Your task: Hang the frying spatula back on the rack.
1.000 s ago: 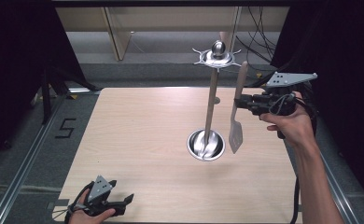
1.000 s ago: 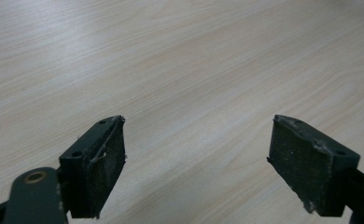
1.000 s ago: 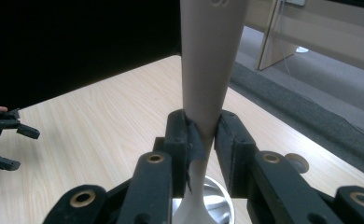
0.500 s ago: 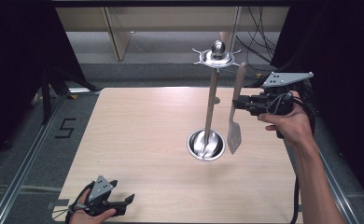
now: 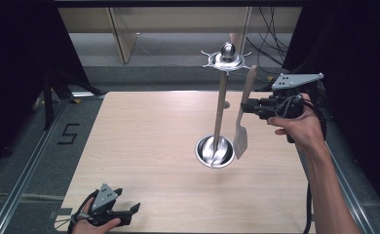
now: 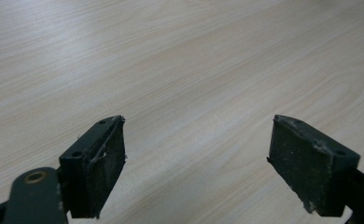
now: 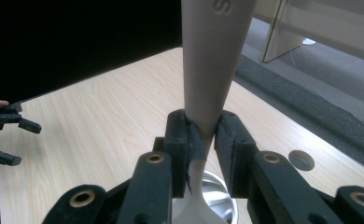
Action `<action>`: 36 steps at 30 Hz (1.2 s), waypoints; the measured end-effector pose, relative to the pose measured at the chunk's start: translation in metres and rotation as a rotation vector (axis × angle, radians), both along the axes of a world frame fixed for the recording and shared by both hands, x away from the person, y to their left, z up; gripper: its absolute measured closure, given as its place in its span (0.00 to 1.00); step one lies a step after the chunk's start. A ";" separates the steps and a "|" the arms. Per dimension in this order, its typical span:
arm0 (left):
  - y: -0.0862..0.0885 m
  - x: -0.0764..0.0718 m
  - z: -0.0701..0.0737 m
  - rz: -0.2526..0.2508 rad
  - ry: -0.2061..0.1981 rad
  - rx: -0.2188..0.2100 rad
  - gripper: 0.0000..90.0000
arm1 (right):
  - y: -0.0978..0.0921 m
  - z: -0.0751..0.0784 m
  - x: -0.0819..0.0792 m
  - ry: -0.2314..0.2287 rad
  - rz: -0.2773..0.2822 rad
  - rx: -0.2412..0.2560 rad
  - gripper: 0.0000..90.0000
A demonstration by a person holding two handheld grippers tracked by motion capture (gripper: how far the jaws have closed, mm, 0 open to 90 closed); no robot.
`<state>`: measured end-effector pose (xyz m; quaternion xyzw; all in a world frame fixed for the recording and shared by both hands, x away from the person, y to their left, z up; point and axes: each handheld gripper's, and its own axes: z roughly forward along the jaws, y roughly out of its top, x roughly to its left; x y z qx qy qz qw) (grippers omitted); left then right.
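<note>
A utensil stand rises mid-table: round metal base, wooden pole, and a metal hook ring on top. My right gripper is shut on the handle of a beige spatula, which hangs upright just right of the pole with its blade beside the base. In the right gripper view the jaws pinch the spatula handle at my right gripper, with the metal base below. My left gripper rests open at the table's near left corner; my left gripper holds nothing.
The wooden table has bare room left of the stand. A small round disc is set in the table near its right edge. Dark curtains flank both sides, and cables hang behind the stand.
The spatula's blade has drifted slightly left toward the stand's base in my right gripper. My left gripper has stayed put.
</note>
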<state>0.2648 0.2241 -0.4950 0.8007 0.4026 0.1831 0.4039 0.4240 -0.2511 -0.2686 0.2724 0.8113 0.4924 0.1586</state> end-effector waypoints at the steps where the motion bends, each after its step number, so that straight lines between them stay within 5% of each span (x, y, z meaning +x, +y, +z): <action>1: -0.002 -0.001 -0.001 0.017 0.004 -0.028 0.20 | 0.000 0.000 -0.001 -0.003 -0.007 0.001 0.84; 2: 0.001 0.000 0.001 -0.014 0.001 0.014 0.20 | 0.000 0.000 0.000 -0.015 -0.007 -0.009 0.84; 13: 0.000 0.000 0.000 -0.009 0.004 0.012 0.20 | 0.001 -0.001 0.002 -0.014 -0.007 0.004 0.84; 14: -0.003 -0.001 -0.001 0.017 0.001 -0.029 0.20 | 0.000 0.000 0.003 -0.005 0.001 -0.013 0.84; 18: 0.000 -0.001 0.001 -0.006 0.004 0.010 0.20 | 0.002 -0.001 0.004 -0.022 -0.004 0.000 0.84; 19: -0.003 -0.002 -0.001 0.021 0.007 -0.034 0.20 | 0.002 -0.001 0.003 -0.021 -0.012 0.002 0.83; 26: -0.002 -0.002 -0.001 0.017 0.008 -0.020 0.20 | 0.001 -0.004 0.001 -0.017 -0.016 0.024 0.83; 35: -0.001 -0.001 -0.001 -0.005 -0.014 -0.009 0.20 | -0.002 -0.002 -0.006 -0.005 -0.036 0.040 0.67; 36: 0.001 0.000 0.001 -0.029 -0.016 0.025 0.20 | -0.003 -0.001 -0.007 -0.015 -0.047 0.048 0.62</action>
